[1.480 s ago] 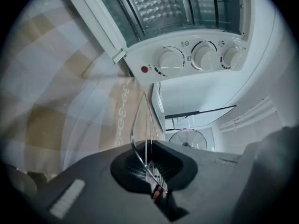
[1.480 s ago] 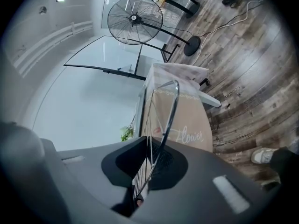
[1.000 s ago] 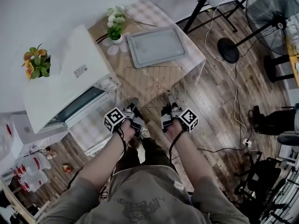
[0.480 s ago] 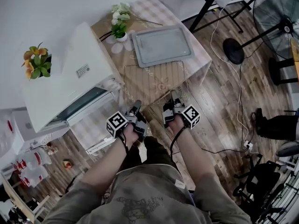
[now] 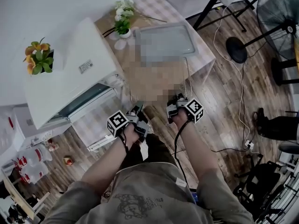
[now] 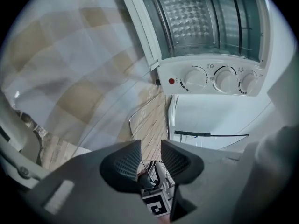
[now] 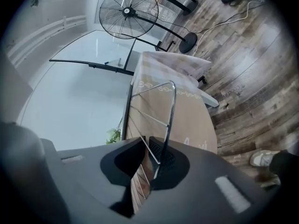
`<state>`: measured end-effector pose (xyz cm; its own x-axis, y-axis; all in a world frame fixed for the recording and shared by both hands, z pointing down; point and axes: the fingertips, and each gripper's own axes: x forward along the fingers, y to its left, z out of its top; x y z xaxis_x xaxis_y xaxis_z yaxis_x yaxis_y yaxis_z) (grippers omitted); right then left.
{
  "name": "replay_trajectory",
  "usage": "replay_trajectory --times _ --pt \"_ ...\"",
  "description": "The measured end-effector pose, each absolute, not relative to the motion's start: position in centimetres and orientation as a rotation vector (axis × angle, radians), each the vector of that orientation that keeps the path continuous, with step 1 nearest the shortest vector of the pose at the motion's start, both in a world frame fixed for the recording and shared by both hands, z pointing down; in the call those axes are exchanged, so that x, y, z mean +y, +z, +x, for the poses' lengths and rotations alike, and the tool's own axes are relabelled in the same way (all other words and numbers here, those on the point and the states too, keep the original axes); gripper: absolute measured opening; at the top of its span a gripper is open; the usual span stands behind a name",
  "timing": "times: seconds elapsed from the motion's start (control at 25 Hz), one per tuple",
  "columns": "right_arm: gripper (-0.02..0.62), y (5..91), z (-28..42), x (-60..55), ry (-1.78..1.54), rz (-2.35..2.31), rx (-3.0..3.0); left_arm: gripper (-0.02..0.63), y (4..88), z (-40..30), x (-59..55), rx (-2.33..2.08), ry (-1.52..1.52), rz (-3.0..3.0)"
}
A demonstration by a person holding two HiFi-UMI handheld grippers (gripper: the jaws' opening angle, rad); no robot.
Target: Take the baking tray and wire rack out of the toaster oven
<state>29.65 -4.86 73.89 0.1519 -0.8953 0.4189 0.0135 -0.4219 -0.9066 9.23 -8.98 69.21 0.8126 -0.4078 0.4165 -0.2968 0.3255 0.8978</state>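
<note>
Rack (image 7: 170,106) clenched in right gripper (image 7: 146,141) jaws, left gripper (image 6: 150,147) jaws parted about its wire: keep it level while lowering onto worktop (image 7: 196,122).

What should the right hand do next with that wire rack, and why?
Probably open the right gripper's fingers and let go. They pinch the rim of the wire rack, the rack is out of the oven and seems to lie on the table, and the left gripper's fingers stand apart, not clamping it.
</note>
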Motion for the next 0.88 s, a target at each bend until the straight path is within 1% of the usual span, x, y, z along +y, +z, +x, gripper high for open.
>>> replay_trajectory --times 0.04,0.12,0.36,0.56,0.68,0.76,0.88 --pt "0.065 74.1 29.6 -4.7 -1.396 -1.609 0.867 0.124 69.1 9.2 -9.1 -0.661 -0.081 1.269" --pt "0.150 74.4 29.5 -4.2 -1.403 -1.624 0.868 0.124 68.9 9.0 -9.2 -0.658 -0.079 1.279" --pt "0.208 73.3 28.5 -3.2 -1.412 -1.597 0.901 0.124 68.3 8.6 -9.4 -0.647 -0.083 1.298" --pt "0.248 70.8 26.8 -2.5 -1.462 -1.578 0.989 0.124 66.8 8.3 -10.0 -0.634 -0.037 1.394" --pt "0.247 69.1 25.6 -1.9 -1.487 -1.593 1.051 0.124 65.4 8.1 -10.4 -0.619 0.024 1.497" --pt "0.235 68.5 25.0 -1.4 -1.500 -1.627 1.078 0.124 64.7 7.6 -10.7 -0.612 0.017 1.517" --pt "0.236 68.9 24.5 -0.9 -1.540 -1.664 1.076 0.124 64.1 6.6 -11.1 -0.611 -0.008 1.509"
